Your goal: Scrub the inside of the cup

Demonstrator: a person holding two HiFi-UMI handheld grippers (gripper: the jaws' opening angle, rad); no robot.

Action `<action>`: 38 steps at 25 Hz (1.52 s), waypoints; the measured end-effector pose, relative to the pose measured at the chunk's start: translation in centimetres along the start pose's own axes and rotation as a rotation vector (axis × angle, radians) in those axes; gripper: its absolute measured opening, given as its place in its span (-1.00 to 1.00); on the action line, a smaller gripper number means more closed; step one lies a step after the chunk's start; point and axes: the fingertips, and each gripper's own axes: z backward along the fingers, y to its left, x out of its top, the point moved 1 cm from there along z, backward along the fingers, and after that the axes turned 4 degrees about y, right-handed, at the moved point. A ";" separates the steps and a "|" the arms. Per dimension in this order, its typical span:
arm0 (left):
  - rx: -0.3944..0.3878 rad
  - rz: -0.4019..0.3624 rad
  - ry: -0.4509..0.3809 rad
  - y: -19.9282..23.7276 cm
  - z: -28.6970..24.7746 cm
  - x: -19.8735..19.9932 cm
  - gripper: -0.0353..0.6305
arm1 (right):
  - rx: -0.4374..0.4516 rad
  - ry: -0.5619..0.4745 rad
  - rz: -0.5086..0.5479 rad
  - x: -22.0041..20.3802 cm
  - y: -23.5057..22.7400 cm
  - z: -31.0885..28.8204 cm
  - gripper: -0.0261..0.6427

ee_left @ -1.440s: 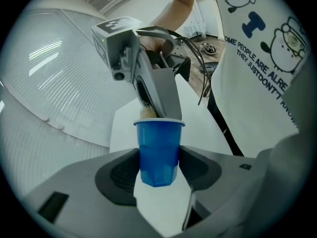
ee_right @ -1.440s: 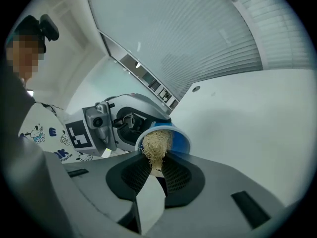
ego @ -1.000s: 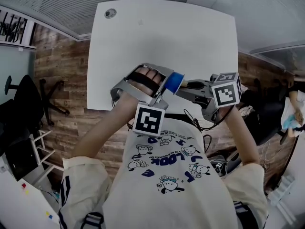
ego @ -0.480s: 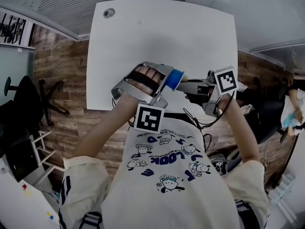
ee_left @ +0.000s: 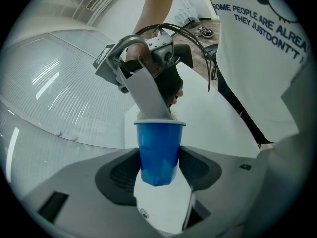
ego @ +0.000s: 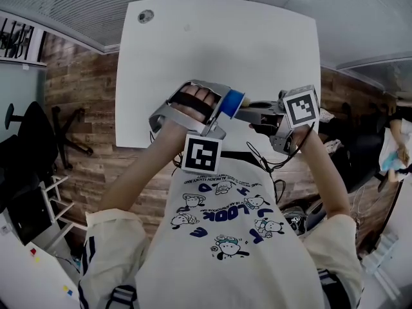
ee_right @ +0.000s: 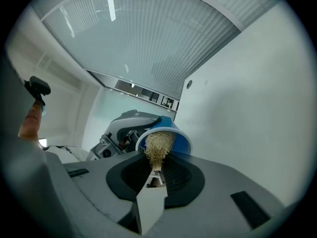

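Observation:
A blue plastic cup (ee_left: pixel 158 150) is clamped sideways between the dark pads of my left gripper (ee_left: pixel 158 158). In the head view the cup (ego: pixel 233 102) hangs over the white table's near edge, its mouth facing right. My right gripper (ee_right: pixel 156 170) is shut on a straw-coloured fibrous scrubber (ee_right: pixel 157 144), and the scrubber's tip is pushed into the cup's mouth (ee_right: pixel 182 142). From the left gripper view, the right gripper's pale jaws (ee_left: pixel 148 95) reach down into the cup, with fibres showing at the rim. In the head view my right gripper (ego: pixel 250 113) sits just right of the cup.
The white table (ego: pixel 219 44) has a round grommet (ego: pixel 146 16) at its far left corner. Wood floor surrounds it, with a black office chair (ego: pixel 32 134) at the left. Cables (ego: pixel 270 163) hang below my right gripper, close to the person's shirt.
The right gripper has moved left and slightly away from the body, pushing the scrubber further into the cup. The left gripper and cup have shifted slightly up and left.

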 end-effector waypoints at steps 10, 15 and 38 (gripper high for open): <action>-0.198 0.086 0.020 -2.3 -0.6 -0.2 -0.05 | -0.217 0.138 0.254 -0.8 -0.5 -0.8 -0.75; -0.250 0.150 0.001 -2.7 -0.8 -0.3 -0.05 | -0.292 0.199 0.374 -1.0 -0.7 -1.0 -0.75; -0.513 0.445 -0.085 -4.9 -0.6 -1.0 -0.05 | -0.574 0.450 0.998 -1.8 -1.3 -2.6 -0.75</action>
